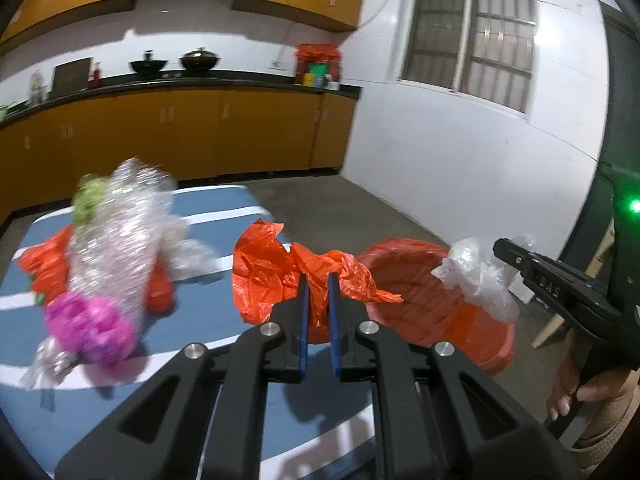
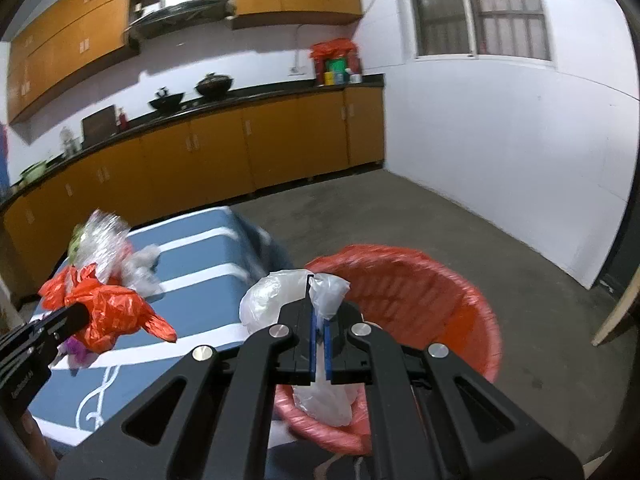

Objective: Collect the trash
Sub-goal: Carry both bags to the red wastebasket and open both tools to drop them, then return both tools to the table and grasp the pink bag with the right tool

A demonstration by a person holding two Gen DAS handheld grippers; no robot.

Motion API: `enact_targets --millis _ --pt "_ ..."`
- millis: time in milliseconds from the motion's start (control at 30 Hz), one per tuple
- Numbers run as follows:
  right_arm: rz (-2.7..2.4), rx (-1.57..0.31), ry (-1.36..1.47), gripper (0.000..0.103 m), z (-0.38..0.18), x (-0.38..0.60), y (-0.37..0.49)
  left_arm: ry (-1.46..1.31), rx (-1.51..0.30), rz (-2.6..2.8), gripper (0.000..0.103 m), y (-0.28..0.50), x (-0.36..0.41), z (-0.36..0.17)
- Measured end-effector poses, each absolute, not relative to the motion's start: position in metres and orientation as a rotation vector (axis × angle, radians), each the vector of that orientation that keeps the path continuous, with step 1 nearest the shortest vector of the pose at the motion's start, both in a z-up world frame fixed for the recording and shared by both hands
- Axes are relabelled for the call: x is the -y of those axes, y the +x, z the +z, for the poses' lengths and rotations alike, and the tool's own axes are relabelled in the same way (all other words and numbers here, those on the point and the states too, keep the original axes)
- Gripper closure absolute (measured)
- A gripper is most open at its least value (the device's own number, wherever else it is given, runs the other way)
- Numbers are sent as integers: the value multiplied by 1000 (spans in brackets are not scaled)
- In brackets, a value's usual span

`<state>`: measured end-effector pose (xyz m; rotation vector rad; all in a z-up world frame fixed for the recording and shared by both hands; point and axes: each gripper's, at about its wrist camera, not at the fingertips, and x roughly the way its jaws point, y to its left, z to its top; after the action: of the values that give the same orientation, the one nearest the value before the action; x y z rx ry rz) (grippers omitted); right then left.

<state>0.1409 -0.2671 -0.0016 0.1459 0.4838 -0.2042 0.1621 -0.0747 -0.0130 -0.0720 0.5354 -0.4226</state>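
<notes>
My left gripper (image 1: 318,280) is shut on a crumpled orange plastic bag (image 1: 276,268), held above the right edge of the blue striped table (image 1: 224,216). In the right wrist view the same orange plastic bag (image 2: 108,308) hangs from the left gripper (image 2: 76,314). My right gripper (image 2: 319,292) is shut on a clear plastic bag (image 2: 272,296), which hangs over the red bin (image 2: 432,300). From the left wrist view the right gripper (image 1: 502,248) holds the clear plastic bag (image 1: 480,276) above the red bin (image 1: 412,280).
More trash lies on the table: a crinkled clear wrapper (image 1: 120,240), a pink wad (image 1: 88,328), a green scrap (image 1: 90,196) and another orange bag (image 1: 44,264). Behind stand yellow cabinets (image 1: 180,132); a white wall (image 1: 460,168) is on the right. A hand (image 1: 576,392) holds the right gripper.
</notes>
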Motion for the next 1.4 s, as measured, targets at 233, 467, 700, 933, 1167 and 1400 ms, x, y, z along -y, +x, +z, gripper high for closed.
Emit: enact_targets --millis 233,467,700,933,1167,1400 --pt "-254 -476 184 100 1 297 143 -38 -541 -530 93 176 126 -11" --pt "-270 -476 214 100 -1 315 151 -26 -585 -578 93 195 159 -23" --pt "-276 -471 224 100 -2 321 154 -24 -610 -610 93 211 176 -31" --pt "-279 -461 256 99 0 330 155 -10 -617 -641 90 218 191 -34" --pt "-313 -453 252 71 -1 342 145 -11 -635 -608 69 225 183 -41" --pt "-343 -451 226 71 0 344 135 4 -620 -474 50 220 149 -42"
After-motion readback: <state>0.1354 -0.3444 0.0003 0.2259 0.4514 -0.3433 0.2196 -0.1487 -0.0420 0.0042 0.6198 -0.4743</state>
